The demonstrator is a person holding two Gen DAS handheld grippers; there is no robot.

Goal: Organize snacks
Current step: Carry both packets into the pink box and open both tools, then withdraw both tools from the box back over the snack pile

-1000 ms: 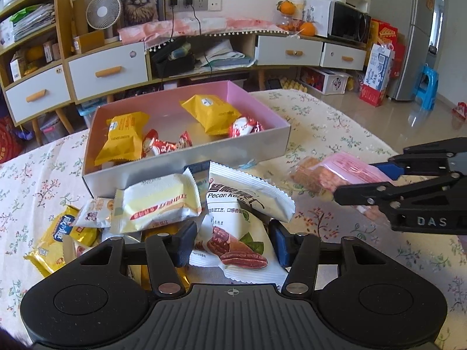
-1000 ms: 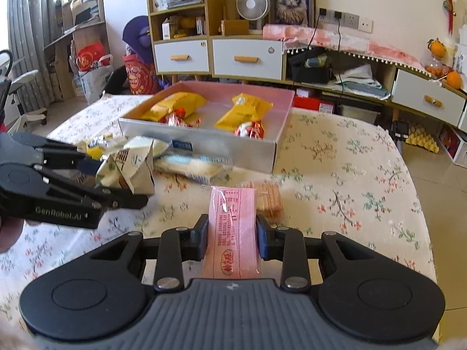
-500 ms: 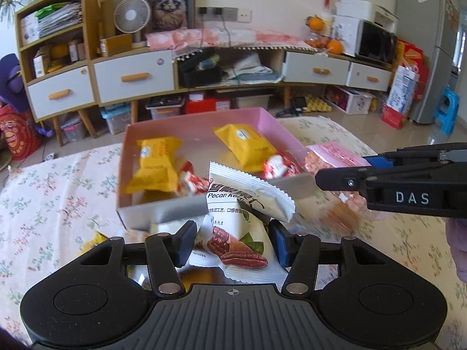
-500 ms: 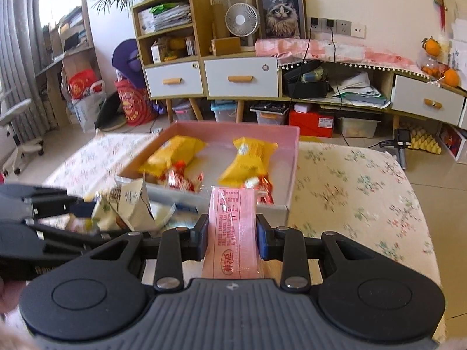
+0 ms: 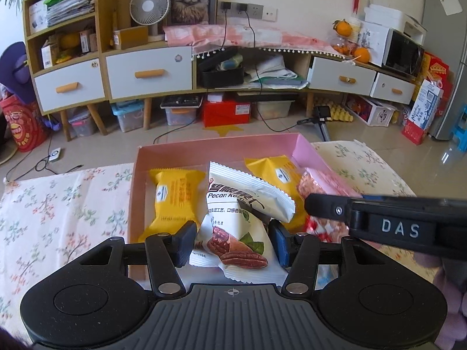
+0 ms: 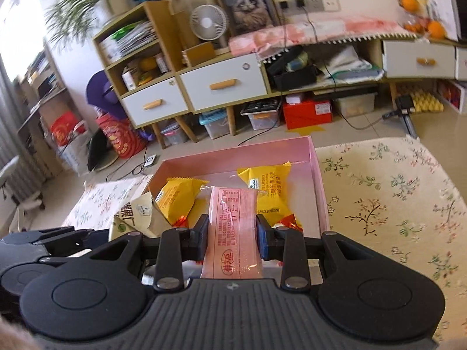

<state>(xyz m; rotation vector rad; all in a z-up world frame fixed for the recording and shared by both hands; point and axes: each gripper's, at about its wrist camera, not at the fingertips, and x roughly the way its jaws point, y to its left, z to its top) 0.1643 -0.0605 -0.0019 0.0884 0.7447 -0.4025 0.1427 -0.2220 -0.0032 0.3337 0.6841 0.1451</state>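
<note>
My left gripper [image 5: 230, 243] is shut on a white pecan snack packet [image 5: 236, 221] and holds it over the pink box [image 5: 221, 150]. My right gripper [image 6: 233, 234] is shut on a pink wafer packet [image 6: 233, 233], also above the pink box [image 6: 239, 157]. In the left wrist view the right gripper [image 5: 379, 215] reaches in from the right with the pink wafer packet [image 5: 321, 183]. The left gripper [image 6: 43, 250] shows at the left of the right wrist view with the pecan packet [image 6: 137, 213]. Two yellow packets [image 5: 175, 198] [image 5: 280, 175] and small red-wrapped sweets [image 6: 289, 221] lie inside the box.
The box stands on a table with a floral cloth [image 6: 385, 204] [image 5: 58, 204], near its far edge. Beyond that edge is tiled floor, then a low wooden cabinet [image 5: 146, 73] with white drawers, storage bins under it and a fan [image 5: 149, 8] on top.
Both grippers have carried their packets forward from the table in front of the box to over the box. The loose snacks on the cloth have dropped out of view.
</note>
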